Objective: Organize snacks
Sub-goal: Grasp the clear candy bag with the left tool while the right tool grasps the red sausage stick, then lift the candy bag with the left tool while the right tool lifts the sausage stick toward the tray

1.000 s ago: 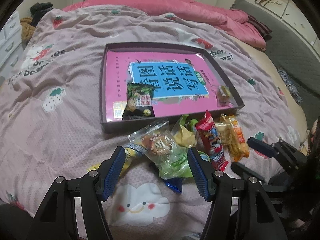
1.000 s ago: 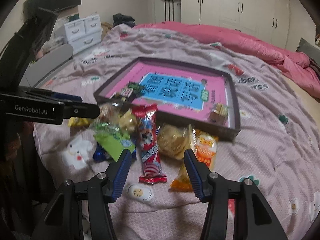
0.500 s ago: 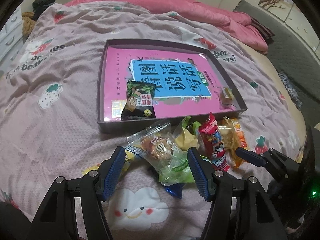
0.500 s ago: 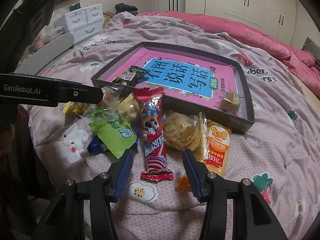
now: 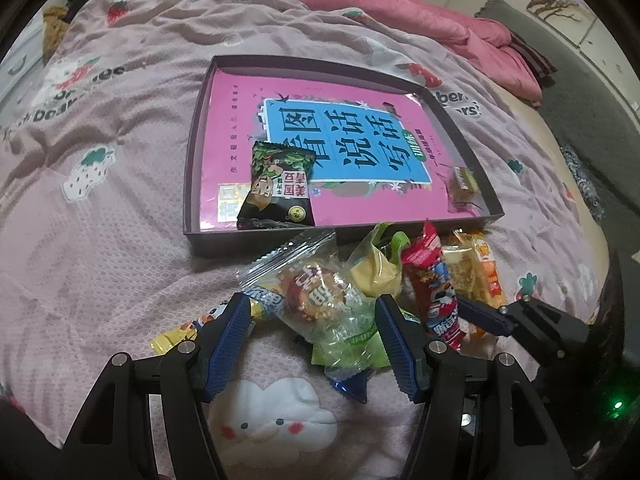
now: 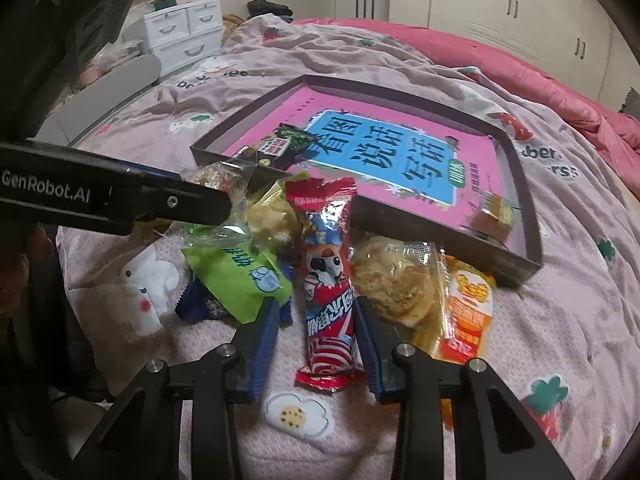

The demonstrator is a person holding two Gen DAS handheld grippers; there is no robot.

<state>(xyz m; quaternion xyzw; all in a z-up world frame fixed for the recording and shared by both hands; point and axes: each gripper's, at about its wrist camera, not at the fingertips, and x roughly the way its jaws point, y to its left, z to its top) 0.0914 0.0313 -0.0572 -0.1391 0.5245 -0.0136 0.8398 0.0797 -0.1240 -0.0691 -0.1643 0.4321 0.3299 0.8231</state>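
A dark shallow box (image 5: 192,216) (image 6: 440,236) with a pink book in its bottom lies on the bed. In it are a dark green snack packet (image 5: 280,188) and a small wrapped cake (image 5: 462,182). Loose snacks lie in front of it. My left gripper (image 5: 314,334) is open, its jaws either side of a clear round-cookie packet (image 5: 316,292) on a green packet (image 6: 236,276). My right gripper (image 6: 316,328) is open, its jaws either side of the lower part of a red candy bar (image 6: 330,288) (image 5: 434,296).
Beside the red bar lie a clear pastry packet (image 6: 394,280), an orange packet (image 6: 466,312), a yellow packet (image 5: 378,268) and a blue wrapper (image 6: 200,304). A pink quilt (image 5: 400,8) lies at the far side. White drawers (image 6: 184,32) stand off the bed.
Both grippers have moved forward and down toward the snack pile. The right gripper's jaws now flank the red candy bar; the left's flank the cookie packet.
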